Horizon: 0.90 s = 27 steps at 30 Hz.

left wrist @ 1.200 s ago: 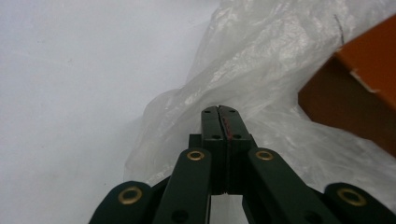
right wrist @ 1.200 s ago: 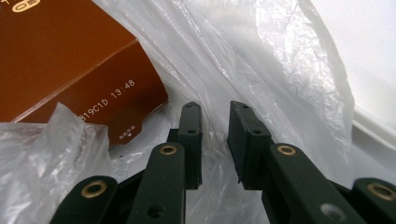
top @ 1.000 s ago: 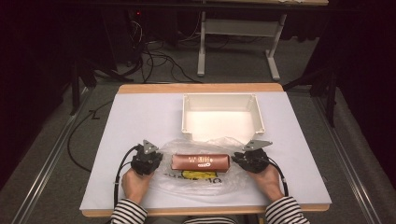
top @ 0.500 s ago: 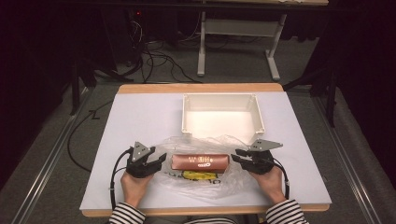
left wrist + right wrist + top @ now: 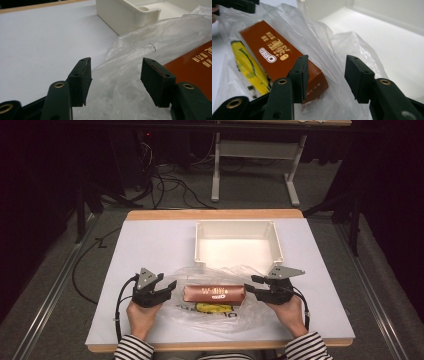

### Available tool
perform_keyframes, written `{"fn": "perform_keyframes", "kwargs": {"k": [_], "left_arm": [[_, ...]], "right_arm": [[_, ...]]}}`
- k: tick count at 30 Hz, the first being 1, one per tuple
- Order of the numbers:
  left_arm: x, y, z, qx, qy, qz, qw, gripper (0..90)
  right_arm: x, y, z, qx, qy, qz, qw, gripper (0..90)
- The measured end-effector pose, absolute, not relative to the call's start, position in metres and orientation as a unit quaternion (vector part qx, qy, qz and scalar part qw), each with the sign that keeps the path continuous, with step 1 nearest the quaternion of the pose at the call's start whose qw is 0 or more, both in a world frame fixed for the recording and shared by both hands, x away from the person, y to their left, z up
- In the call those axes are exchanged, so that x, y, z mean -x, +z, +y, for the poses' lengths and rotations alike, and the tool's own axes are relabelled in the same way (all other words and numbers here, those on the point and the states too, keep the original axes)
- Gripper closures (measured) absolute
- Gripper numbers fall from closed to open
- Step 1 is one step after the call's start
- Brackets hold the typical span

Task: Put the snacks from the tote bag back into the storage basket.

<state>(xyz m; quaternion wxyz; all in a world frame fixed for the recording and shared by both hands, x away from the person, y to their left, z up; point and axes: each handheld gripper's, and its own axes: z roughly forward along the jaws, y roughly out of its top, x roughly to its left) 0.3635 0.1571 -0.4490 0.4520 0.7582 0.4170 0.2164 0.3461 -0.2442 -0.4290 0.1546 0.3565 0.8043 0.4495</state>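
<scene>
On the white table [image 5: 150, 245], both grippers' jaws had just been opening, nothing pinched: left gripper [image 5: 169, 287] and right gripper [image 5: 250, 286] flanked the brown box [image 5: 214, 293] lying inside the clear bag [image 5: 220, 317], near the white tray [image 5: 238, 226]

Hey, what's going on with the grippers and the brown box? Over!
Left gripper and right gripper open, jaws just opened. Brown box lies on plastic bag, gripped by neither. White bin behind.
</scene>
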Motion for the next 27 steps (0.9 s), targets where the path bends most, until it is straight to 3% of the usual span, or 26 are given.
{"fn": "perform_keyframes", "kwargs": {"k": [11,18,27], "left_arm": [[-0.37,-0.446,0.173,-0.736,0.215,0.443,0.465,38.1],[-0.373,-0.448,0.181,-0.728,0.248,0.439,0.464,36.2],[-0.378,-0.465,0.199,-0.705,0.257,0.465,0.47,31.6]], "right_arm": [[-0.346,-0.424,-0.236,-0.327,0.444,0.817,0.17,50.7],[-0.347,-0.419,-0.224,-0.305,0.428,0.831,0.181,43.4],[-0.352,-0.416,-0.203,-0.276,0.418,0.851,0.157,41.5]]}}
